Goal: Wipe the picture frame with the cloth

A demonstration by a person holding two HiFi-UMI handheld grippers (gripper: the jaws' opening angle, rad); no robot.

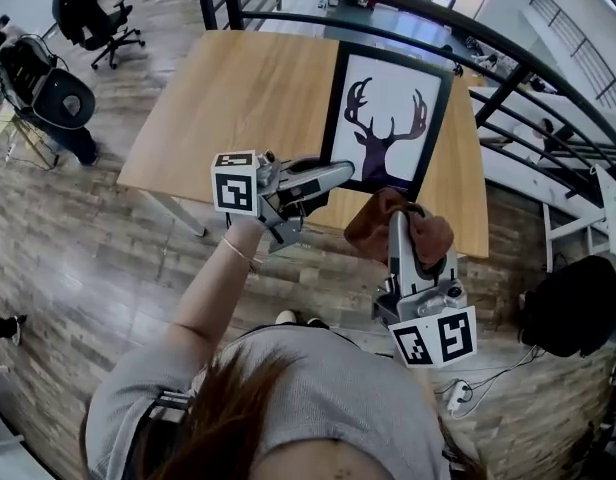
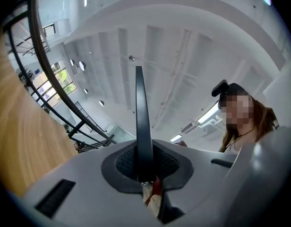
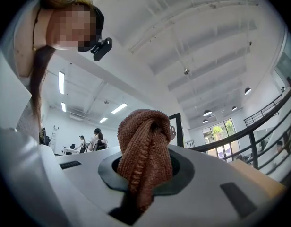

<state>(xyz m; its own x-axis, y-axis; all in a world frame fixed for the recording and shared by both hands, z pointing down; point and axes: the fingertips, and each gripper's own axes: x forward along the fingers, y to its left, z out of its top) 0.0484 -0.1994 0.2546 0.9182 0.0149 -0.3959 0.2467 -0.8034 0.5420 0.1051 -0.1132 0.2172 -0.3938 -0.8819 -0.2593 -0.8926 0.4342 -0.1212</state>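
Closest in, my left tongs (image 1: 340,173) pinch the picture frame (image 1: 388,108) by its lower corner, tilted above the desk (image 1: 238,98). My right tongs (image 1: 400,218) clamp the brown cloth (image 1: 366,230) just below the frame's bottom edge.

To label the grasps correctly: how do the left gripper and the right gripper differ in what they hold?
The left gripper holds a rigid black picture frame by its edge; the right gripper holds a bunched rust-brown knitted cloth. In the head view the left gripper points rightward, the right gripper forward. Both are shut.
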